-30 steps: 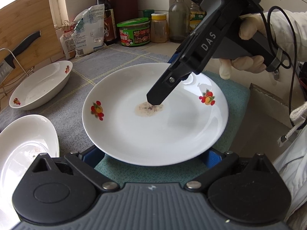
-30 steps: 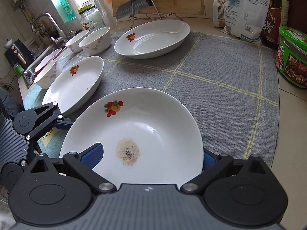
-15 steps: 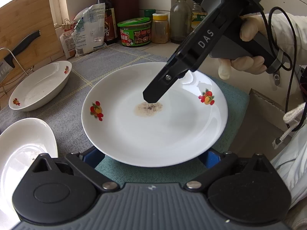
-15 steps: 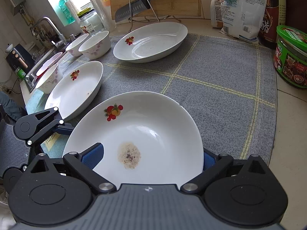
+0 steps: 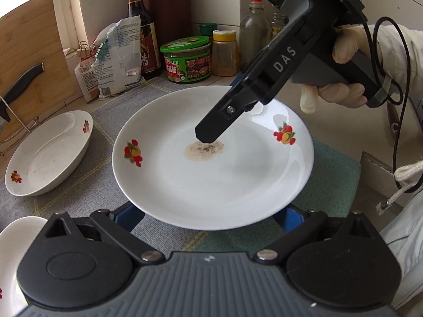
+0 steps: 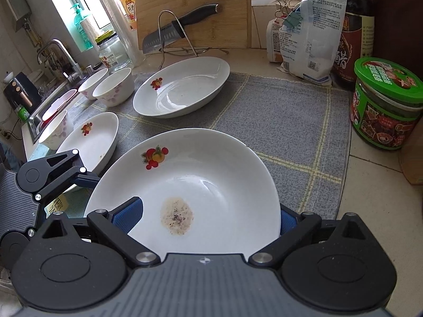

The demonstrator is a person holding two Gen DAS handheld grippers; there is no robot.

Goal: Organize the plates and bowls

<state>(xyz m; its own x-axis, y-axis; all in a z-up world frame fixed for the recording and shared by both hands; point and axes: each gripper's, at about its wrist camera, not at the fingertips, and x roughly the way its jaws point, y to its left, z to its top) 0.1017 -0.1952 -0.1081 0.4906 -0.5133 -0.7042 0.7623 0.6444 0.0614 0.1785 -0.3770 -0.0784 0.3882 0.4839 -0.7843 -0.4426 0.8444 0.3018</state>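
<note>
A white plate (image 5: 211,174) with red fruit prints and a brown smear at its middle hangs over the mat between both grippers. My left gripper (image 5: 207,216) is open, and its blue pads reach under the plate's near rim. My right gripper (image 5: 222,111), held by a gloved hand, comes in from the far side. In the right wrist view the plate (image 6: 211,179) fills the right gripper (image 6: 206,216). Its jaws stand wide apart, the left pad over the plate's inside and the right pad behind the rim. The left gripper (image 6: 79,177) shows at the plate's left edge.
On the grey mat (image 6: 277,121) lie two more white dishes (image 6: 182,89) (image 6: 90,140), with small bowls (image 6: 113,87) beside the sink (image 6: 42,116). A knife on a rack (image 6: 171,34), a bag (image 6: 309,39) and a green jar (image 6: 383,105) line the back. A green cloth (image 5: 335,179) lies under the plate.
The plate and both grippers have risen together a little, and the other dishes sit lower in both views. Neither gripper's jaw width has changed.
</note>
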